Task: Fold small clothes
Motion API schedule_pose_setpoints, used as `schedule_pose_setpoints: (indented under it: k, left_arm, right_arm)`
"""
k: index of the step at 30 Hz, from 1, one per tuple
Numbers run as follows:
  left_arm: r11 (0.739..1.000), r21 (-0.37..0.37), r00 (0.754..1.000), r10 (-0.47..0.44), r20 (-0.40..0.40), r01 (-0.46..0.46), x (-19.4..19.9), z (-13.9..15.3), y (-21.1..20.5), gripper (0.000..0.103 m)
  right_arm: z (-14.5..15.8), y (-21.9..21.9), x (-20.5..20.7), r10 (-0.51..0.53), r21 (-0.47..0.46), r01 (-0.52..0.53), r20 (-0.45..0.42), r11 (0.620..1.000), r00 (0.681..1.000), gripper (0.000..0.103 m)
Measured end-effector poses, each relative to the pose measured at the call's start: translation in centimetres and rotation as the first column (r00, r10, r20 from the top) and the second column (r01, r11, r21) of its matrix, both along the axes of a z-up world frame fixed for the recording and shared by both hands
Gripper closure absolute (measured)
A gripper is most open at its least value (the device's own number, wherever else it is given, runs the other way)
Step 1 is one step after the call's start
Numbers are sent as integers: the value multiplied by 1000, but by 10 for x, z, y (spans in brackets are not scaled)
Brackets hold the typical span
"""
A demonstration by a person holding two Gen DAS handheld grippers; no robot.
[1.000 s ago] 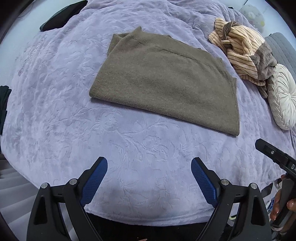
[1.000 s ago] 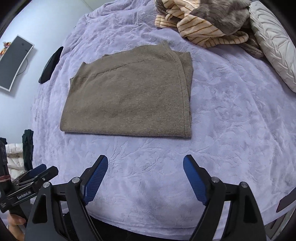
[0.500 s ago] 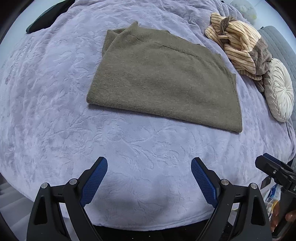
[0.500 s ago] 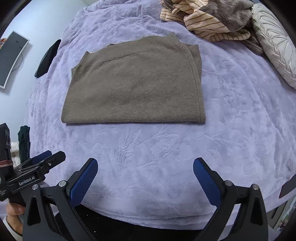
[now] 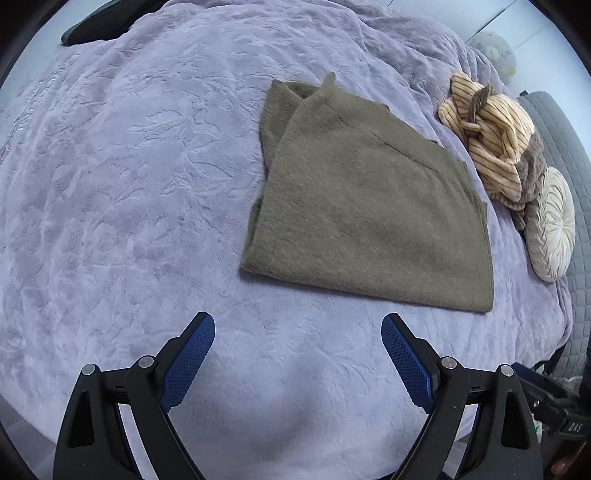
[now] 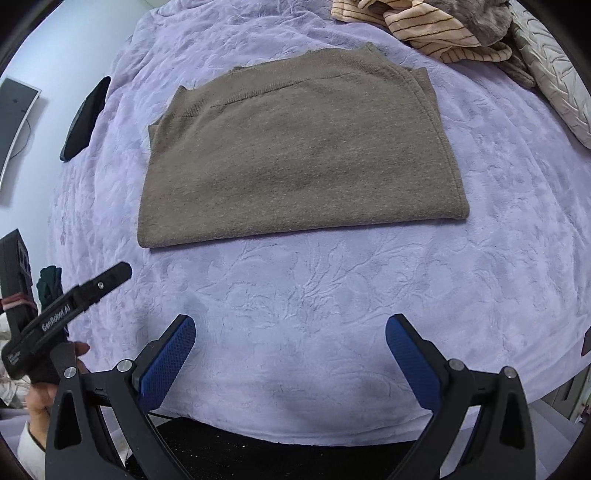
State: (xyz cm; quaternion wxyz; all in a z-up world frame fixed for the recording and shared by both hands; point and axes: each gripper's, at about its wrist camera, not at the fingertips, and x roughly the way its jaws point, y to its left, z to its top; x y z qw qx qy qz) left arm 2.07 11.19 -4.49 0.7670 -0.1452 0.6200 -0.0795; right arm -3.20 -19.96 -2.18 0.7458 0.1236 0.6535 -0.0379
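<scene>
White lettering reading "GenRobot.AI" runs along the left gripper [image 6: 66, 314] where it shows at 8 o'clock in the right wrist view; in the left wrist view a black part at 4 o'clock carries letters that look like "DAS".

A lavender embossed bedspread [image 5: 129, 192] [image 6: 332, 280] covers the bed. The folded olive-brown sweater [image 5: 369, 206] [image 6: 299, 158] lies flat on it, toward 1 o'clock from the left gripper [image 5: 297, 354] and at 12 o'clock from the right gripper [image 6: 291, 354]. Both grippers hover above the bedspread with jaws spread wide, holding nothing.

A striped tan garment [image 5: 495, 147] [image 6: 424, 26] is heaped beyond the sweater, touching a round pleated cream cushion [image 5: 552, 225] [image 6: 554, 62].

Only the right wrist view shows a wall-mounted monitor [image 6: 16, 122] at 9 o'clock and a dark garment [image 6: 50, 286] by the bed's edge. Only the left view shows a grey quilted surface [image 5: 565, 147] at 3 o'clock.
</scene>
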Motion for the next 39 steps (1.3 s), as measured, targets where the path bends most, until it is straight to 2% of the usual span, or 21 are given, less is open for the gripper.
schedule_pose_setpoints:
  k: [5,9,11,12,14,15,17,19,21,22,23,24,25,27,29,36,39]
  left_arm:
    - [994,-97,998,-55,27,58,32,-21,18,11]
    - [981,-162,994,-104,43,110,55,-36,13,12]
    - [978,-168,992,-122,35,126,62,-44,8,33]
    - [978,-165,992,-127,22,129,63,-49,6,36]
    - [979,-155,991,-136,0,134,66,-59,2,53]
    - [980,-144,990,-139,-16,136,67,-65,0,55]
    - [979,-152,990,-141,-28,135,68,-70,3,73]
    - [971,-196,990,-143,-21,136,68,-66,8,77]
    - [964,-217,988,-153,15,152,64,-57,11,77]
    - [967,-197,987,-162,23,163,62,-54,12,77]
    - [972,-159,985,-172,23,173,59,-54,12,83]
    - [977,-110,983,-185,13,185,57,-59,11,92]
    - [978,-70,980,-198,-9,197,56,-65,12,95]
    - [981,-75,982,-184,-38,181,53,-76,17,95]
    - [982,-77,984,-177,-34,174,51,-76,20,95]
    - [979,47,980,-200,-10,201,41,-56,10,95]
    - [980,64,982,-188,-19,188,40,-50,7,95]
  right_arm:
    - [-1,15,-2,-9,-18,8,-13,1000,1000,0]
    - [0,20,-7,-20,-40,19,-28,999,999,0]
    - [0,20,-8,-22,-50,20,-34,999,999,0]
    - [1,21,-9,-22,-58,20,-38,998,999,0]
    - [1,22,-11,-17,-79,13,-47,997,999,0]
    - [2,23,-11,-14,-82,10,-48,997,999,0]
    - [3,26,-11,-5,-87,1,-50,996,999,0]
    - [5,28,-10,7,-90,-11,-43,996,999,3]
    - [7,31,-9,22,-86,-25,-39,996,999,11]
    - [8,32,-9,28,-82,-31,-36,996,999,18]
    - [7,33,-8,33,-77,-36,-38,996,999,23]
    - [5,34,-7,36,-72,-39,-43,997,998,23]
    - [3,35,-7,36,-66,-40,-48,997,998,23]
    - [-1,36,-7,32,-53,-35,-55,998,998,23]
    - [-2,36,-7,29,-42,-31,-58,999,998,23]
    - [3,32,-6,21,-32,-23,-43,999,999,23]
    - [2,25,-5,-9,-13,9,-43,1000,999,23]
